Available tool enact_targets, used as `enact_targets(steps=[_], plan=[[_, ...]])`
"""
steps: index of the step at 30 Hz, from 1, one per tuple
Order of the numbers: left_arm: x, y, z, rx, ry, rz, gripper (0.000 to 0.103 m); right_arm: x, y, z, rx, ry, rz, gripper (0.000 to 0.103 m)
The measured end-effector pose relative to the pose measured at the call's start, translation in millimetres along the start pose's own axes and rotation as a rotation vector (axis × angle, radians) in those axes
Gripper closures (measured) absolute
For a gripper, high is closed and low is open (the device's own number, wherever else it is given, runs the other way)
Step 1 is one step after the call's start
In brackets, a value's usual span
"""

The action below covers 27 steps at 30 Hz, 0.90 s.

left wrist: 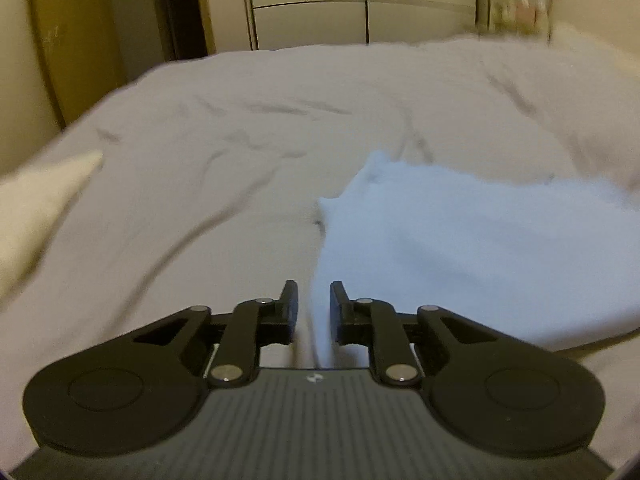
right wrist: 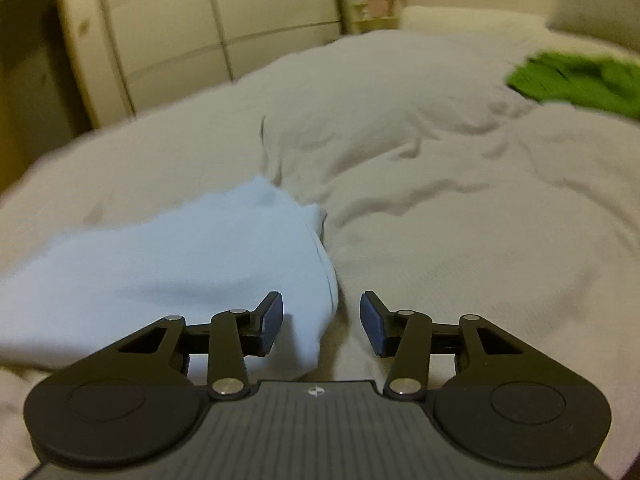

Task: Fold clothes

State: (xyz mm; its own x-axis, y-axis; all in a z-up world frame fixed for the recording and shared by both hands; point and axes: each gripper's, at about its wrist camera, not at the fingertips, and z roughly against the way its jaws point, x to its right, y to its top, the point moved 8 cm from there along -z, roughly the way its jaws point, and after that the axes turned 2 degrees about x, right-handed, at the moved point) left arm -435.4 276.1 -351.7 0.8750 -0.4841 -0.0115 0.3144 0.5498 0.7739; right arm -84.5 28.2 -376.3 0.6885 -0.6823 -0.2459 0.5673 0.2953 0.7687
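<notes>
Left wrist view: the left hand-held gripper point(left wrist: 313, 308) hangs low over the bed point(left wrist: 224, 160), its fingers parted by a narrow gap, with the left edge of the blue garment point(left wrist: 460, 240) running into that gap; whether the pads bear on the cloth cannot be told. The garment lies to the right on the bed cover, its far edge raised in peaks. A cream cloth point(left wrist: 36, 208) sits at the left margin. Right wrist view: the right hand-held gripper point(right wrist: 321, 322) is released, fingers wide apart, and the garment's right edge hangs in a fold between them without being pinched. A green garment point(right wrist: 580, 80) lies well apart, far right on the bed. Both views are motion-blurred. Risks, as a judgement: with one side loose, a lift by the left alone would drag the cloth askew; a low closing could pinch the wrinkled bed cover along with the garment. Containers: a small shelf unit point(right wrist: 372, 6) stands behind the bed; its contents are too blurred to tell.
</notes>
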Motion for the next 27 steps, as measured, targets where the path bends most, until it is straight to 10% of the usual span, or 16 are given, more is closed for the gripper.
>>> enact_targets(steps=[7,15,20,27], plan=[[-1.9,-24.1,17.9,-0.105,-0.229,0.431,0.07,-0.1,-29.6,23.9,-0.111,0.316,-0.54,0.046],[-24.5,-31.1,-39.9,-0.137,-0.245,0.779,0.06,14.6,-39.4,-19.2,-0.147,0.343,-0.851,0.046],[-26.2,-17.4,-52.5,-0.092,-0.254,0.803,0.086,10.5,-28.1,-30.5,-0.145,0.306,-0.822,0.075],[-15.0,-4.7,12.4,0.072,-0.242,0.612,0.088,10.7,-11.8,2.7,-0.102,0.312,-0.741,0.087]])
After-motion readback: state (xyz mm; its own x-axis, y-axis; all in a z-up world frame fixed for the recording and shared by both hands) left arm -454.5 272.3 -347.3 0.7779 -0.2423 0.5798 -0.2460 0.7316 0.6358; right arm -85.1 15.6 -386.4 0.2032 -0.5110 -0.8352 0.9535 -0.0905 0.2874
